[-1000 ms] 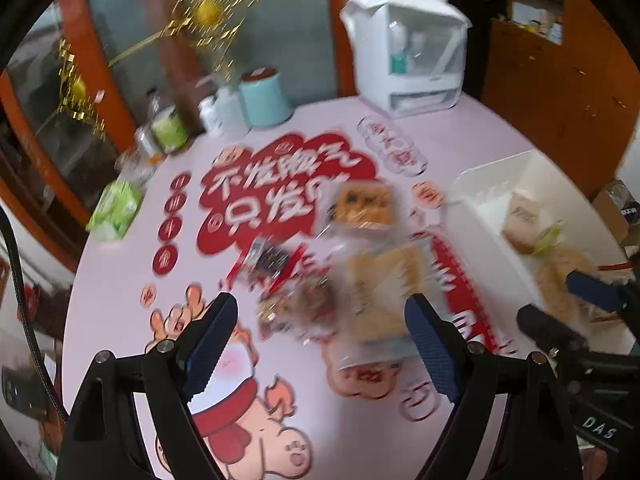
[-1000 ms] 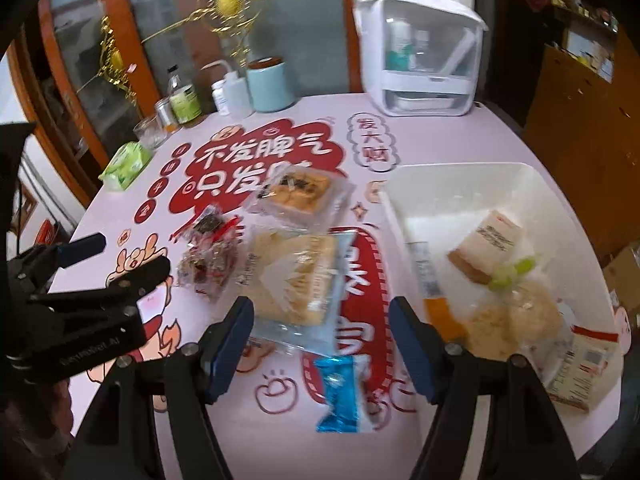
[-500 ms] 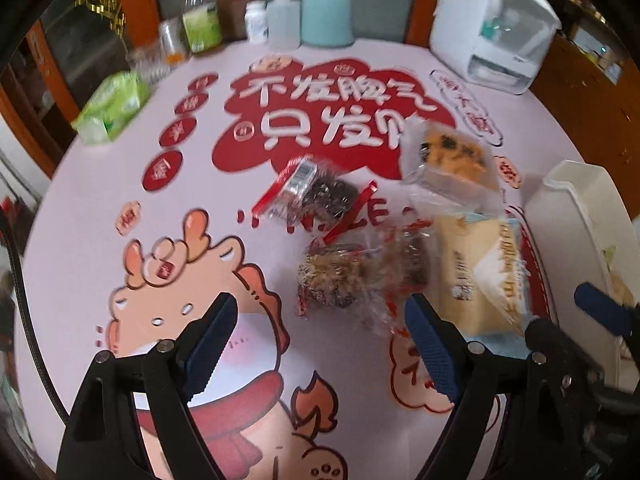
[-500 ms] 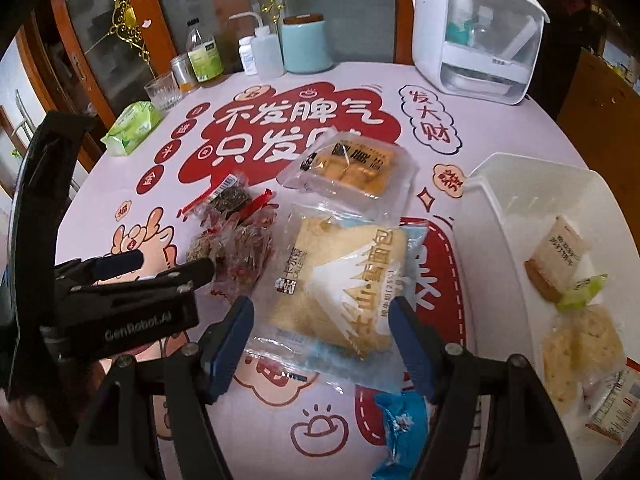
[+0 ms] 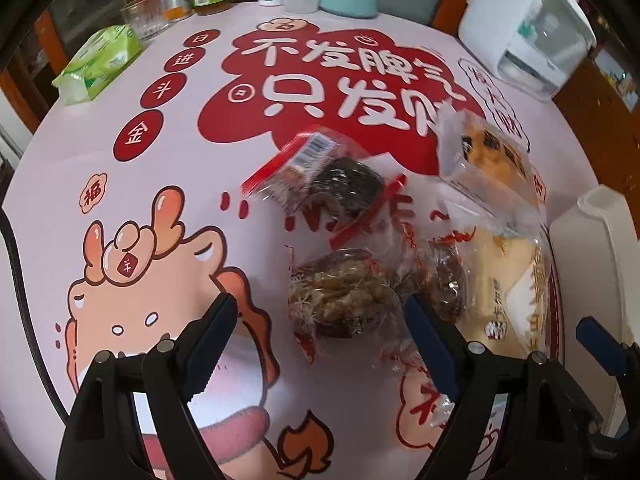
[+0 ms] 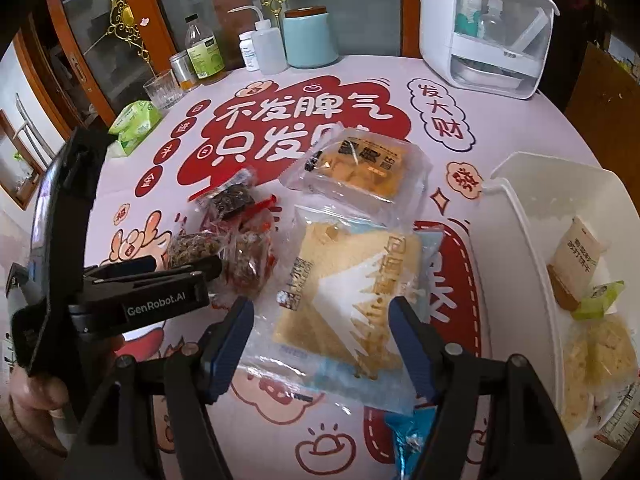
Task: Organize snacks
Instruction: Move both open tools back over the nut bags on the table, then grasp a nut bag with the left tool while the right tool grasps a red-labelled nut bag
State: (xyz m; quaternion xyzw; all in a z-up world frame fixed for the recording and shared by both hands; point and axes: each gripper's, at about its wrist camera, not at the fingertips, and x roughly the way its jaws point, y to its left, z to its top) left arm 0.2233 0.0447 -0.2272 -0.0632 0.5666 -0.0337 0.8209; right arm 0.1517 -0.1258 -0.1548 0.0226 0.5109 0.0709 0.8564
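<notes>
- Both pairs of blue-padded fingers stand apart with nothing between them: our left gripper [image 5: 316, 344] and our right gripper [image 6: 320, 344] each hang tilted down over the pink printed tablecloth [image 5: 168, 208].
- At the far left of the left wrist view lies a green tissue pack [image 5: 98, 64], well apart from the snacks.
- Left of centre, the clear packet of pale shredded snack [image 5: 340, 292] lies just above the gap between our left fingers and nearer the right-hand one; a clear red-trimmed packet of dark snack [image 5: 320, 172] sits further up the frame.
- Just right of that, a clear packet of brown clumps [image 5: 444, 280] touches the shredded packet.
- In the right wrist view, the large clear bag of pale square bread [image 6: 352, 292] lies at the centre, its long axis running from the bottom of the frame upward, its lower end between our right fingers.
- Above it sits a clear pack of orange-yellow cake [image 6: 360, 168]; a small blue foil wrapper [image 6: 408, 436] lies at the bottom edge.
- At the right edge stands the white plastic bin [image 6: 516, 216], already holding several wrapped snacks.
- We judge each hand has its own target: left for the shredded packet, right for the bread bag, which is nearer the bin.
</notes>
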